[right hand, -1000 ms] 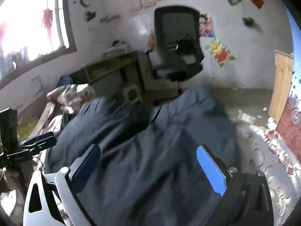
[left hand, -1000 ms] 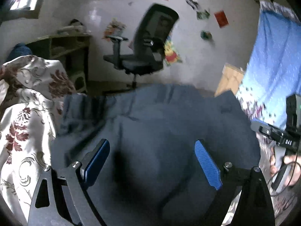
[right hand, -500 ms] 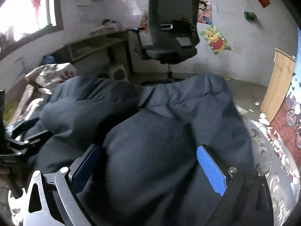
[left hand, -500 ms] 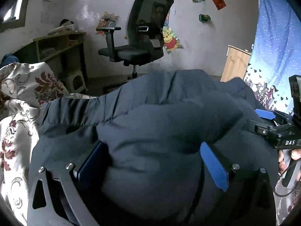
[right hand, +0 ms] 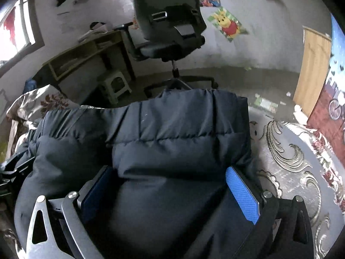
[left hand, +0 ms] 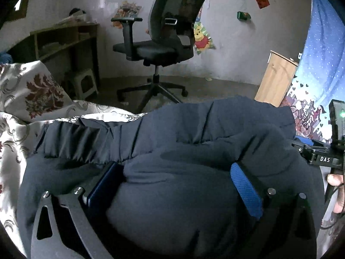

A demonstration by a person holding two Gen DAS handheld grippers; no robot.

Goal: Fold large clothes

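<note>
On the bedspread: a navy padded jacket (left hand: pixel 194 133) lies in a bulky, quilted heap on the floral bedspread (left hand: pixel 13 161), which shows bare to either side of it. Its gathered hem runs along the far edge, towards the room.
Left gripper: the left gripper (left hand: pixel 174 168) is tilted down over the jacket. Its jaws have just been opening and stand spread wide. A puffy swell of the jacket rises between the blue pads (left hand: pixel 245 190), flanked but not pinched.
Right gripper: the right gripper (right hand: pixel 169 170) is also angled down, jaws wide apart. A thick fold of the jacket sits between its pads and is not clamped. A hand (left hand: pixel 336 192) shows at its grip in the left wrist view.
Shelf unit: a wooden shelf unit (left hand: pixel 60 41) stands against the far wall. Flat, paper-like things lie in its open compartments and a pale bundle lies on top. What they are is too dim to tell.
Cabinet: a light wooden cabinet (left hand: pixel 278 77) is beside the blue hanging cloth, its door shut.
Floor: a black office chair (left hand: pixel 163 49) stands beyond the bed, with a small plastic stool (left hand: pixel 84 82) next to the shelf unit.
</note>
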